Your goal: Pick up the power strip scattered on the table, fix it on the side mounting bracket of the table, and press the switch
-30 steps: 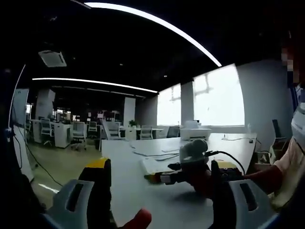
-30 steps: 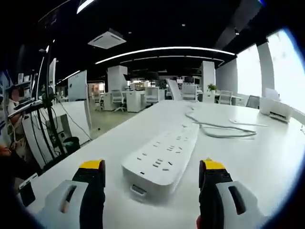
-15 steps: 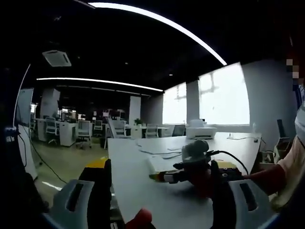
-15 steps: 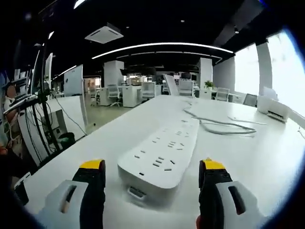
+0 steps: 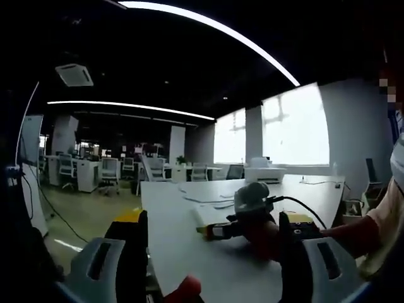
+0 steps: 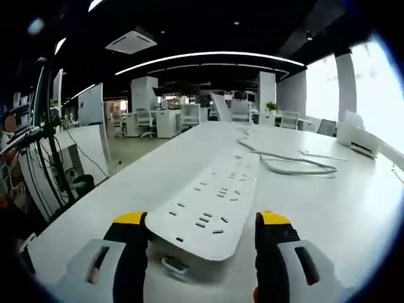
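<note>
My right gripper (image 6: 196, 237) stands open astride the near end of the power strip (image 6: 211, 205) lying flat on the tabletop (image 6: 328, 208), and I fear its trailing cable (image 6: 287, 167) may twist it loose when lifted.

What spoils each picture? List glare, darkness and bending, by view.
Left gripper view: the windows blow out white, the ceiling is near black. Right gripper view: the window glares, the table edge bows, and the power strip swells near the lens.
</note>
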`<state>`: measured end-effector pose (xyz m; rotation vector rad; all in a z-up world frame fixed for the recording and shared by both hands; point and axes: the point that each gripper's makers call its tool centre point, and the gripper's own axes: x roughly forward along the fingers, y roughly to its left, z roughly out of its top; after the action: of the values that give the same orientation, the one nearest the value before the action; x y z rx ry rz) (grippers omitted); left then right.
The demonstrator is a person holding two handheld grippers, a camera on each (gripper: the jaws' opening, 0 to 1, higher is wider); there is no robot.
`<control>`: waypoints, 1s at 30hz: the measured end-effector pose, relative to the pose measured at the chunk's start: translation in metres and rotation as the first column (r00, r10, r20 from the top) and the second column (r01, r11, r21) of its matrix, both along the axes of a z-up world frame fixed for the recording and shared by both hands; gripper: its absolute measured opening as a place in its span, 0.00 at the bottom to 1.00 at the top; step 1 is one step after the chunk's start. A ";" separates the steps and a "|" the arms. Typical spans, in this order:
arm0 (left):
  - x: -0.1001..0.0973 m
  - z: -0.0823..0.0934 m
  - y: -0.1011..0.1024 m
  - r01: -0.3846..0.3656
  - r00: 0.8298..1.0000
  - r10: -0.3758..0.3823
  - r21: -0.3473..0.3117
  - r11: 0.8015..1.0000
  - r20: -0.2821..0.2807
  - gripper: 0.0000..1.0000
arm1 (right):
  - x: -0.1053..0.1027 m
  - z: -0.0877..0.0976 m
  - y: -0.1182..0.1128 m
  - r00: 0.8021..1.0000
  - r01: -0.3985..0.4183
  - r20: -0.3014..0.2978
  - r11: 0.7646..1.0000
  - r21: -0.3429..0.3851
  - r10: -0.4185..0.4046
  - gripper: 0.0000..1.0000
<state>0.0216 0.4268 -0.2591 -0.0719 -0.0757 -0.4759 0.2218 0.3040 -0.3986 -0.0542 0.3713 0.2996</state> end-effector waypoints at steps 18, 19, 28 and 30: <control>0.003 -0.005 -0.009 0.013 1.000 -0.013 0.013 1.000 -0.016 0.89 | 0.006 0.000 -0.027 1.000 0.006 -0.015 0.999 0.050 -0.005 0.53; 0.003 -0.005 -0.009 0.015 1.000 -0.015 0.014 1.000 -0.017 0.89 | 0.006 0.000 -0.028 1.000 0.000 -0.015 0.999 0.051 0.001 0.53; 0.010 -0.011 -0.013 0.022 0.999 -0.023 -0.003 1.000 -0.036 0.86 | 0.004 0.000 -0.042 0.998 -0.057 -0.031 0.994 0.095 0.060 0.52; 0.013 -0.013 -0.015 0.029 0.999 -0.030 -0.025 0.999 -0.043 0.86 | 0.004 0.000 -0.044 0.997 -0.066 -0.039 0.991 0.116 0.071 0.52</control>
<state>0.0343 0.4114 -0.2720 -0.1069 -0.0383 -0.5027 0.2254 0.2605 -0.3986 0.0522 0.3945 0.3897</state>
